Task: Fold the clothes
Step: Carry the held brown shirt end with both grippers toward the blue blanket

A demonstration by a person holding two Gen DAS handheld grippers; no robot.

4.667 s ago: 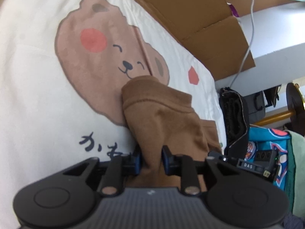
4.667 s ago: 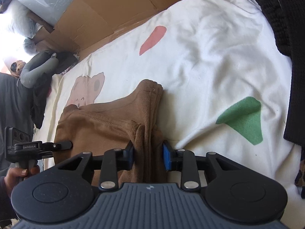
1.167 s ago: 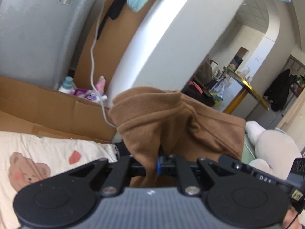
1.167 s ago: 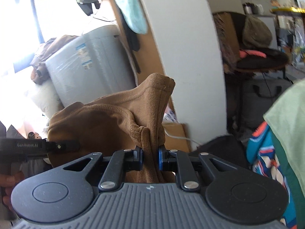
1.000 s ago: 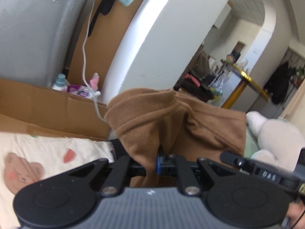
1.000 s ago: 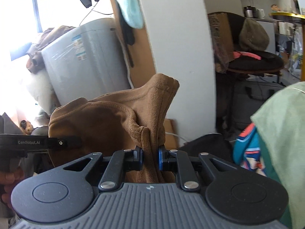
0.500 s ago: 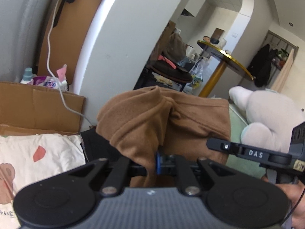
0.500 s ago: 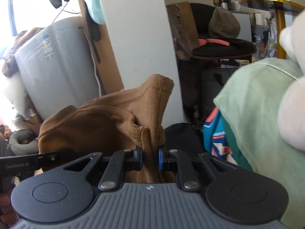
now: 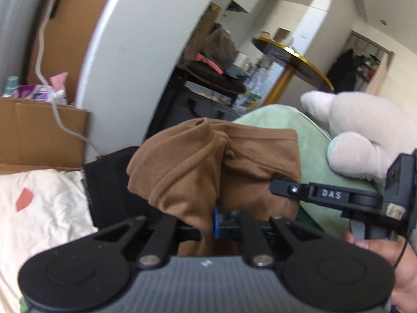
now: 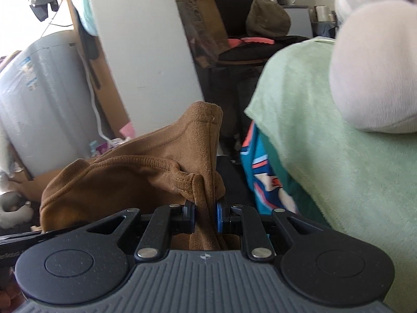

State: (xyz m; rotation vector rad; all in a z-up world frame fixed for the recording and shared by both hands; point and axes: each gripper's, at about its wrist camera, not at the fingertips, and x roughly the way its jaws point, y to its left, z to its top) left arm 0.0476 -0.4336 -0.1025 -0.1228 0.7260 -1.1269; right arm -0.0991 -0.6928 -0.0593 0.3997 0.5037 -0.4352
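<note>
Since the start of the clip both grippers have lifted the brown garment [image 9: 208,161] off the bear-print sheet [image 9: 47,203] and swung it rightward, so I now carry it in mid-air beside the mint-green plush [image 10: 325,156]. I have my left gripper [image 9: 212,224] clenched on one bunched edge and my right gripper [image 10: 206,215] pinching a hem fold (its blue pads press the cloth from both sides). My worry is that the folded layers sag or slip apart between the two grips if I spread or tilt them unevenly, or that the hanging cloth catches on the black clothing [image 9: 109,187] below.
</note>
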